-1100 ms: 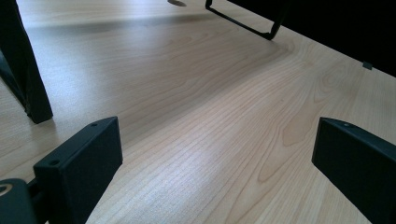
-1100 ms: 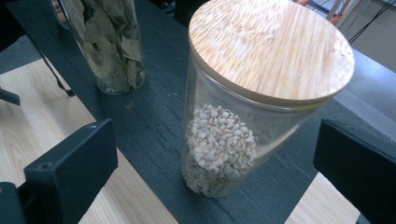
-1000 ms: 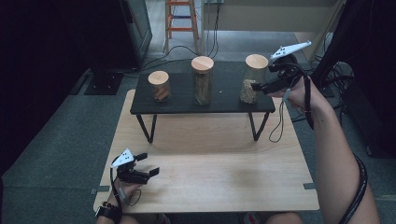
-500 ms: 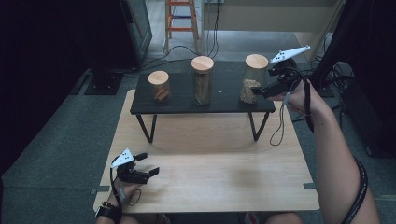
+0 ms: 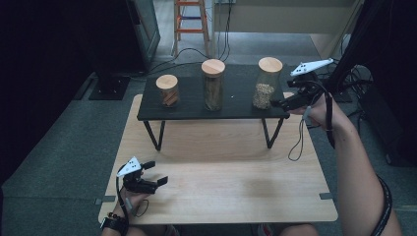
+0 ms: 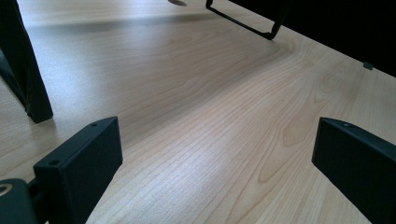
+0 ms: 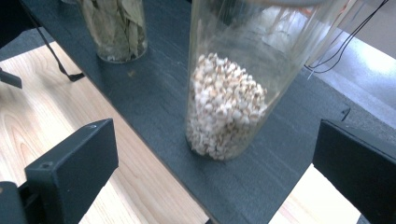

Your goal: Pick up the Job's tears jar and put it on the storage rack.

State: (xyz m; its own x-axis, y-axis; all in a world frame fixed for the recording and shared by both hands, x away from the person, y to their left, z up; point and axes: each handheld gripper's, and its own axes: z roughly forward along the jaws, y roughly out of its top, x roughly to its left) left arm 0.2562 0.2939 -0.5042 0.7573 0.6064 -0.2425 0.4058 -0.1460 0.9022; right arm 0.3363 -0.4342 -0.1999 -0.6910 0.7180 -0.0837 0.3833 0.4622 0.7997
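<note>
Jaws of the right gripper (image 5: 281,103) stand wide apart, released, just beside the grain jar (image 5: 265,89) at the right end of the black shelf (image 5: 236,109). Left gripper (image 5: 156,173) hovers low over the wooden table (image 5: 236,191), likewise spread and holding nothing.

This looks like a lab or studio set up for recording, not a home. A plain wooden table (image 5: 221,187) stands on grey carpet (image 5: 74,147), with a small black stand (image 5: 236,105) on it. Behind, loose cables (image 5: 196,54) run across the floor past an orange ladder (image 5: 192,19) and a dark cabinet (image 5: 142,29). The edges of the room are unlit.
</note>
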